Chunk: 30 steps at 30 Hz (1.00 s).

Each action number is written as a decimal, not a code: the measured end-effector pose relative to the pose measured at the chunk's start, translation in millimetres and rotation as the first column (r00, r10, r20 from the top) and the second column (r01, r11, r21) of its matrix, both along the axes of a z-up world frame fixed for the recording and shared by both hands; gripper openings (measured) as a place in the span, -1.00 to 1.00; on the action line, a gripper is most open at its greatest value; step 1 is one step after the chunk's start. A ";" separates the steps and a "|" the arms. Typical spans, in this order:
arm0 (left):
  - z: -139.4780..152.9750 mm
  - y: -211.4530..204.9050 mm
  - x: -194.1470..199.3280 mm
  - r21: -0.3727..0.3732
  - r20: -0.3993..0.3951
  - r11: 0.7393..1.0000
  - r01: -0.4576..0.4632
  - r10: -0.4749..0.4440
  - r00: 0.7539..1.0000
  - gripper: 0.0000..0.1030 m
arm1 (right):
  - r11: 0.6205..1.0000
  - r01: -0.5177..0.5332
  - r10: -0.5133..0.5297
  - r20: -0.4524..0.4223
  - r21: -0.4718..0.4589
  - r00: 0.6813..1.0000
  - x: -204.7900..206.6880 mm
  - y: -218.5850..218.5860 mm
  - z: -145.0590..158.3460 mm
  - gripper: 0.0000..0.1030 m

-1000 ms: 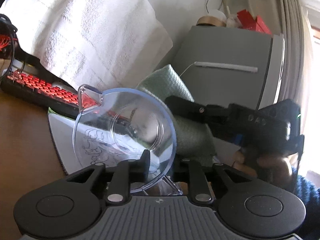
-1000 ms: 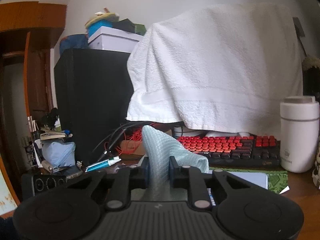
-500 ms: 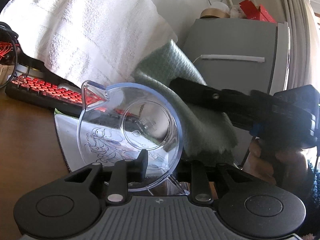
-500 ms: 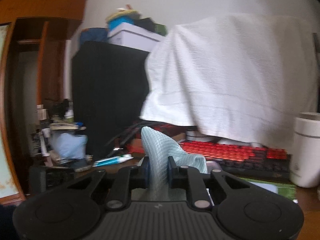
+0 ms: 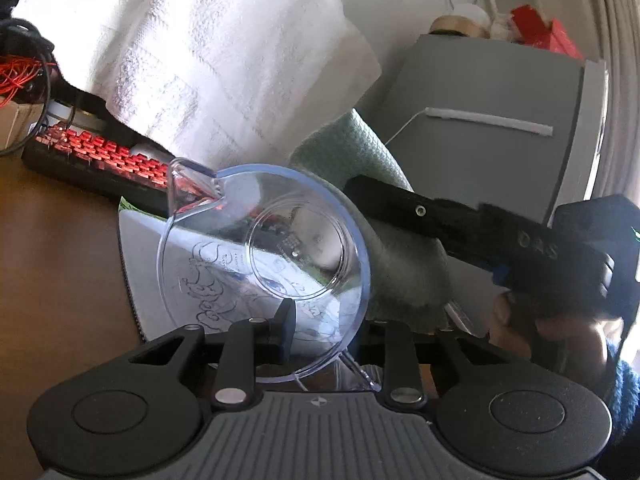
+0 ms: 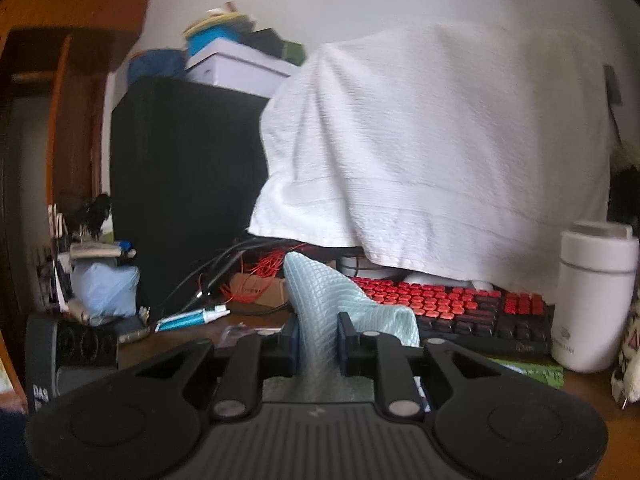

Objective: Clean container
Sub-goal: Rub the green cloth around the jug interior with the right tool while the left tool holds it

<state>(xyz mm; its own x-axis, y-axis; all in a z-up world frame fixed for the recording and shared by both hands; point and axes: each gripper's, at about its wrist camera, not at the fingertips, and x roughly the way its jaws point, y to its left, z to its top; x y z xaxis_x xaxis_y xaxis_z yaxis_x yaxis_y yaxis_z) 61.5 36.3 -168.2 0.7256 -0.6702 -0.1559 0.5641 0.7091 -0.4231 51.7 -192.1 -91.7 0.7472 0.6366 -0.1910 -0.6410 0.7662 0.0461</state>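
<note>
Left claw (image 5: 320, 332): clamped on rim of clear plastic container (image 5: 264, 264), tilted on its side above worktop (image 5: 60, 264), spout up; scrawled lettering unreadable. Right claw (image 6: 318, 340): pinching pale green cloth (image 6: 332, 304); body stamped "DAS". Behind: red-keyed keyboard (image 6: 460, 308).

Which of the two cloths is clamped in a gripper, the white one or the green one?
The green waffle-weave cloth, pinched between the right gripper fingers. The big white towel only hangs draped behind the red keyboard, untouched.
</note>
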 end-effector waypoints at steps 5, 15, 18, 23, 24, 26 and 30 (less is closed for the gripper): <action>13.5 -18.2 -4.3 0.143 0.074 0.989 -0.027 0.017 0.997 -0.76 | 0.999 -0.011 0.013 -0.033 0.048 0.999 8.8 -1.8 -0.4 -0.66; 31.9 -33.0 1.6 0.289 0.166 0.955 -0.072 0.024 0.986 -0.93 | 0.999 -0.028 0.030 -0.050 0.043 0.998 14.1 4.0 -3.9 -0.66; 34.6 -32.7 4.3 0.292 0.152 0.954 -0.068 0.024 0.988 -0.93 | 0.998 -0.034 0.037 -0.057 0.047 0.998 16.0 3.7 -3.4 -0.66; 36.9 -34.1 1.8 0.325 0.171 0.942 -0.078 0.023 0.985 -0.92 | 0.998 -0.035 0.038 -0.065 0.051 0.997 16.6 3.4 -3.4 -0.66; 36.6 -33.7 2.0 0.322 0.169 0.944 -0.075 0.021 0.985 -0.93 | 0.998 -0.035 0.038 -0.066 0.051 0.997 16.7 3.4 -3.4 -0.66; 34.2 -29.4 3.4 0.277 0.147 0.959 -0.064 0.023 0.989 -0.93 | 0.998 -0.035 0.039 -0.069 0.053 0.997 17.0 3.2 -3.4 -0.66; 22.8 -15.4 7.1 0.129 0.086 0.990 -0.051 0.040 0.995 -0.88 | 0.998 -0.036 0.040 -0.076 0.055 0.996 17.4 3.0 -3.3 -0.66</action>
